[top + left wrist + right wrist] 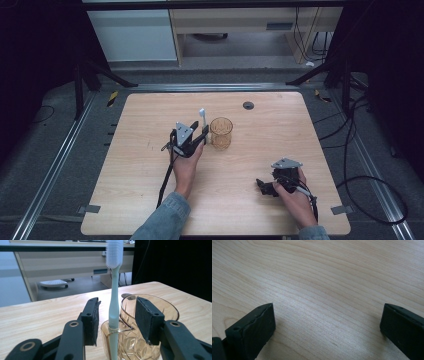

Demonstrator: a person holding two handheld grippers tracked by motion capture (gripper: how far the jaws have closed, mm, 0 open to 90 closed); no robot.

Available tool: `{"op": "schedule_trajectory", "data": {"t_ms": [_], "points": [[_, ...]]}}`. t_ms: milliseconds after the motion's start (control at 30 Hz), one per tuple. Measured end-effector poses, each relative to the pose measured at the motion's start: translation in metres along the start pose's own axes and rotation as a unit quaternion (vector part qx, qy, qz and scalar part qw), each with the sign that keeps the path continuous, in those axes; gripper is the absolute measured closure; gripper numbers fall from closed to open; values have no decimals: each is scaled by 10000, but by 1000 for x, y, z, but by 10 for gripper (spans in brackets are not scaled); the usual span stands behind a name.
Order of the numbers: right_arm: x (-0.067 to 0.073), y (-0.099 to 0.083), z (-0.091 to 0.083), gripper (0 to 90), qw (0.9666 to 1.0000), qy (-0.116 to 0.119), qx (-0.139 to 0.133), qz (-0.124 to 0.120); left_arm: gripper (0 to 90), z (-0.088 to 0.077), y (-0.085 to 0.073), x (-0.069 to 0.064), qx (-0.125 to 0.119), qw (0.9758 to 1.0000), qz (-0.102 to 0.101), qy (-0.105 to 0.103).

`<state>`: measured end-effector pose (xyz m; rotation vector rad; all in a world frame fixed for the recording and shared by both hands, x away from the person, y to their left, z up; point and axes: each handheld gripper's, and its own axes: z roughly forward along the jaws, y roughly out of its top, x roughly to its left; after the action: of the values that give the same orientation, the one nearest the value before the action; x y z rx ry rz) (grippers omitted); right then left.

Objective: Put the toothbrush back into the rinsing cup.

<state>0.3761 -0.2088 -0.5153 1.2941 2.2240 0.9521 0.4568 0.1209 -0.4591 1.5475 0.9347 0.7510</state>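
A: What's on the table rn?

B: Wooden table [150, 200], pale grain, seen from above. Near the middle stands an amber glass cup [221, 133] w/ a cut pattern. A pale green toothbrush [202, 120] stands upright at the cup's left side, bristles up. In the left gripper view its handle foot looks to sit inside the cup's near wall, tho I can't be sure.

A: And the grippers?

B: Left gripper [192, 141] is right at the brush. In its own view the jaws stand apart, one each side of the handle, neither pad touching it. Right gripper [270, 187] rests low near the table's front right, well apart from the cup, jaws wide apart over bare wood.

A: So how far along?

B: My guess: brush is in the cup and let go, so the placing part looks done. What's left is prob just drawing the left hand away w/o knocking it over.

A: Room?

B: Dim. Grey floor w/ metal rails around the table, dark frame legs, cables at right, light cabinets at the back, a small dark round cap [248, 105] near the table's far edge
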Motion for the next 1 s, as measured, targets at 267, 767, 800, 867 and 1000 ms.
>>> {"op": "schedule_trajectory", "data": {"t_ms": [267, 767, 800, 867, 1000], "points": [[0, 0, 0, 3, 10000, -1, 0, 0, 509, -9, 5, 4, 138, 9998, 132, -46], [0, 0, 0, 4, 10000, 0, -1, -2, 376, -19, 9, 9, 603, 9971, 367, -269], [0, 0, 0, 3, 10000, -1, -1, -2, 367, -19, 9, 9, 644, 9967, 397, -295], [0, 0, 0, 3, 10000, 0, -1, 0, 339, -19, 9, 9, 822, 9948, 484, -364], [0, 0, 0, 3, 10000, -1, 0, 0, 296, -18, 8, 8, 1052, 9914, 594, -496]]}}
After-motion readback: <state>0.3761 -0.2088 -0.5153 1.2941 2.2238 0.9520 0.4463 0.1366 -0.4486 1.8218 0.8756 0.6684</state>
